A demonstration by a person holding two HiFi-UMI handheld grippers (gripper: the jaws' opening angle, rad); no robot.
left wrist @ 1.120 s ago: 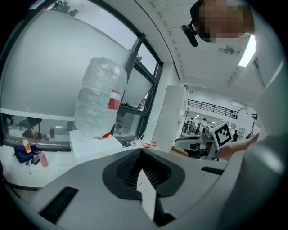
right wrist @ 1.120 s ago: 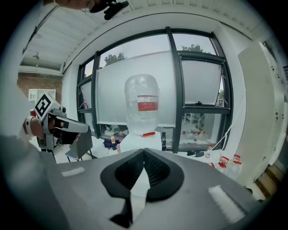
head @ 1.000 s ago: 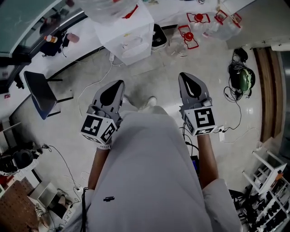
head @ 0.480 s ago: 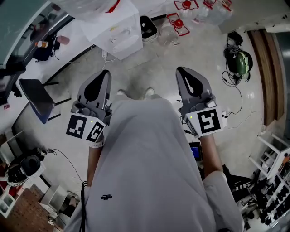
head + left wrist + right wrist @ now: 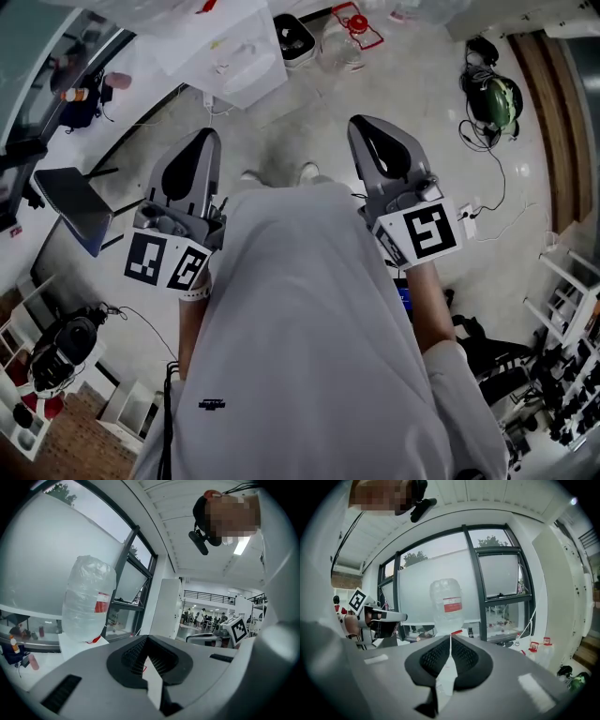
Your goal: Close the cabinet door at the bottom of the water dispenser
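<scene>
The white water dispenser [image 5: 230,52] stands at the top of the head view, and I look down on its top and front. Its cabinet door at the bottom is not visible. The clear upturned bottle [image 5: 89,599] with a red label sits on it and also shows in the right gripper view as the bottle [image 5: 446,603]. My left gripper [image 5: 202,142] and right gripper [image 5: 364,127] are held level in front of my body, a step back from the dispenser. Both are shut with nothing in them: the left gripper [image 5: 146,638] and right gripper [image 5: 450,638] have their jaws meeting at the tips.
Empty jugs with red handles [image 5: 352,23] lie on the floor right of the dispenser. A black chair [image 5: 70,206] stands at left. A green helmet with cables [image 5: 497,94] and a power strip [image 5: 466,214] lie at right. White shelving [image 5: 572,309] is at far right.
Both grippers have risen and shifted up in the head view. The dispenser and jugs have slid toward the top edge. Both grippers stay shut.
</scene>
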